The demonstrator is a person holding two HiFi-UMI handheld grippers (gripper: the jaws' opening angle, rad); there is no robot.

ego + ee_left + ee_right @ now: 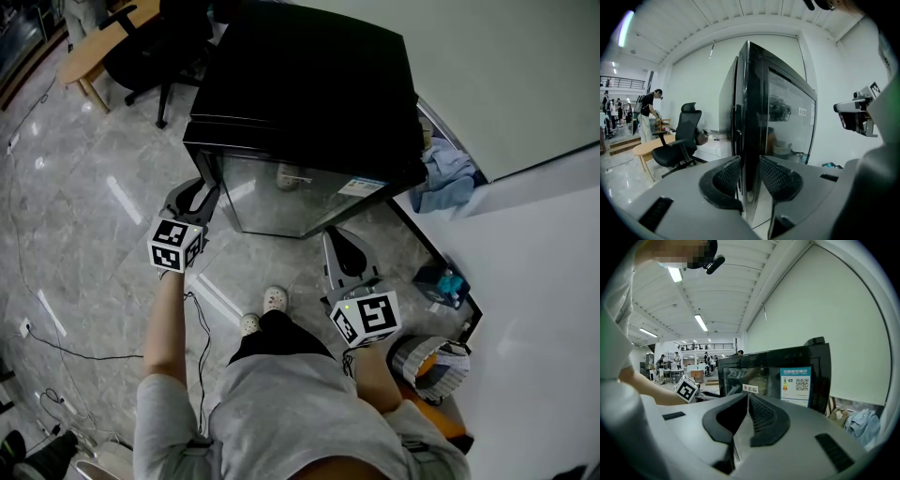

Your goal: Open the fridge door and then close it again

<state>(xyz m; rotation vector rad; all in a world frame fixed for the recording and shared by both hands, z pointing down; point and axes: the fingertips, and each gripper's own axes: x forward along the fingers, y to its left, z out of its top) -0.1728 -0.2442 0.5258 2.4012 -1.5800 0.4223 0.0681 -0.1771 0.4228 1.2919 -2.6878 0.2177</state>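
The left gripper (749, 158) straddles the free edge (752, 103) of the fridge door (790, 117), and its mesh pads (727, 176) appear to sit against the black frame on both sides. I read that as a pinch on the door rather than a loose bracket. The right gripper (746, 397) hangs empty in front of the glass. Its jaws are drawn together with nothing between them, so it takes no part in the job. Just beyond the left gripper's tips the door stands upright, and only a thin dark seam shows between it and the cabinet of the fridge (300, 75) on the gripper's left. From above, too, the door looks flush with the cabinet front or very nearly so. Ahead of the right gripper the glass carries an energy label (796, 385), which faces it squarely. As I judge it, the door is at or close to its shut position with a grip taken on it. That would make this the very start, with the whole outward swing and the push back still to do. The same pose could equally be the last instant of closing, and nothing here settles which. Farther off, past the left gripper's outer side, an office chair (679, 140) stands well clear of the door's sweep.
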